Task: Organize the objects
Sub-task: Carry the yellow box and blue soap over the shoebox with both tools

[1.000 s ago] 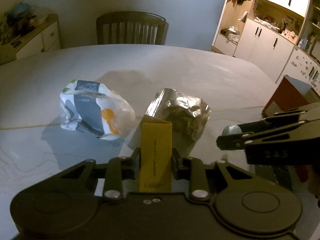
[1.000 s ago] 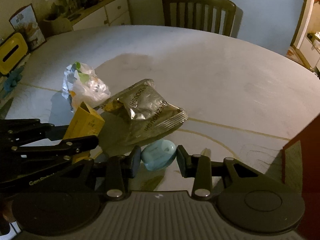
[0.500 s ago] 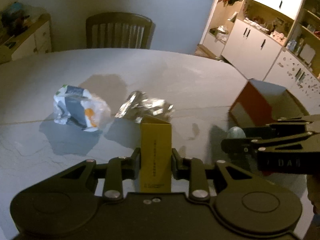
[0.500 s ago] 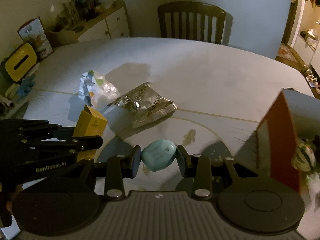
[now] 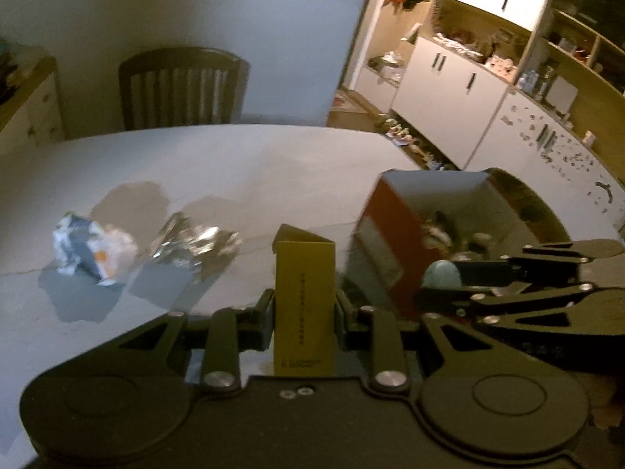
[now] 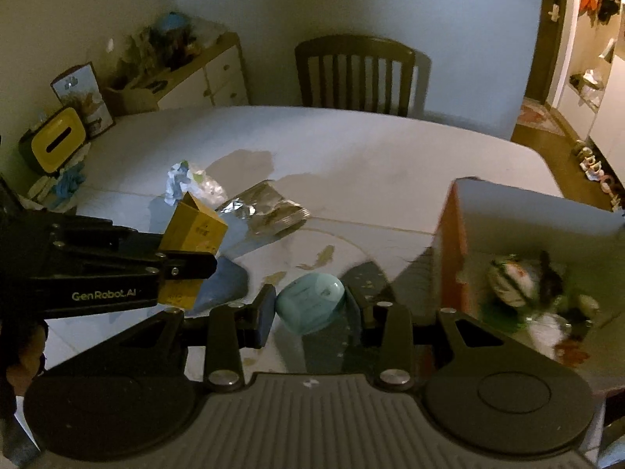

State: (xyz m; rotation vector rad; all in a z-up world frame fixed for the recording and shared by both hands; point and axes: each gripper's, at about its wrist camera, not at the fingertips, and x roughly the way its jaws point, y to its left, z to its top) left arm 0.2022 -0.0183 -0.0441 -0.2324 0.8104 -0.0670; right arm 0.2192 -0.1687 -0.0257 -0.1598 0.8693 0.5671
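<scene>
Right wrist view showed your right gripper [image 6: 310, 306] with its fingers clamped on the pale blue oval case [image 6: 310, 306], held above the table [image 6: 351, 148] just left of the open red box [image 6: 453, 226]; the left gripper [image 5: 304, 308] had its fingers clamped on the upright yellow carton [image 5: 304, 293]. To do this step well, you needed to carry each item fully over the box's rim before letting go, one hand at a time, so the grippers did not collide. The crumpled wrapper [image 5: 90, 248] and foil packet [image 5: 195, 240] lay on the table, well apart from the box.
</scene>
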